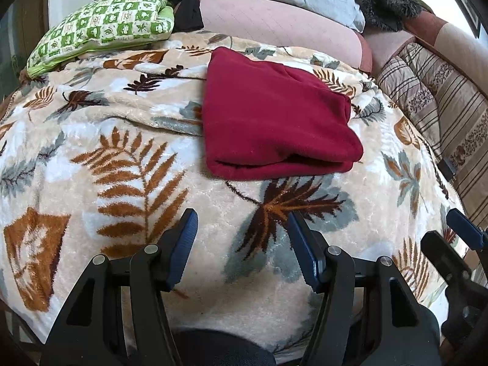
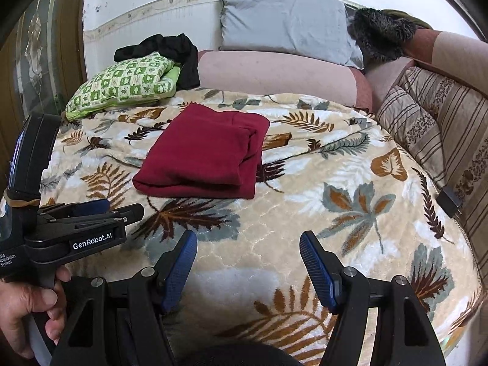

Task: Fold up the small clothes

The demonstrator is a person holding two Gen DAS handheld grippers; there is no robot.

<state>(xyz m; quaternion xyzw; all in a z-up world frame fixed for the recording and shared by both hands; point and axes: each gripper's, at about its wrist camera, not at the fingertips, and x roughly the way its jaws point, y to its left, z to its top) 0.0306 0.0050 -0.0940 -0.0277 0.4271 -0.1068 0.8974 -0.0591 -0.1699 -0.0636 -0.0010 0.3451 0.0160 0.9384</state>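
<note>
A dark red garment point(image 1: 274, 116) lies folded into a thick rectangle on the leaf-patterned blanket point(image 1: 122, 158). In the right wrist view the same red garment point(image 2: 204, 155) sits left of centre on the blanket point(image 2: 335, 189). My left gripper point(image 1: 242, 222) hovers over the blanket on the near side of the garment, open, with nothing between its blue pads. My right gripper point(image 2: 248, 238) is also open and empty, nearer than the garment and to its right. The left gripper point(image 2: 125, 209) shows side-on at the left, held by a hand point(image 2: 27, 305). The right gripper point(image 1: 439, 225) enters at the right edge.
A green checked pillow point(image 2: 122, 85) and a black garment point(image 2: 170, 48) lie at the back left. A pink bolster point(image 2: 274, 73), a grey pillow point(image 2: 286, 21) and a dark furry item point(image 2: 381, 33) line the back. A striped cushion point(image 2: 433, 122) borders the right side.
</note>
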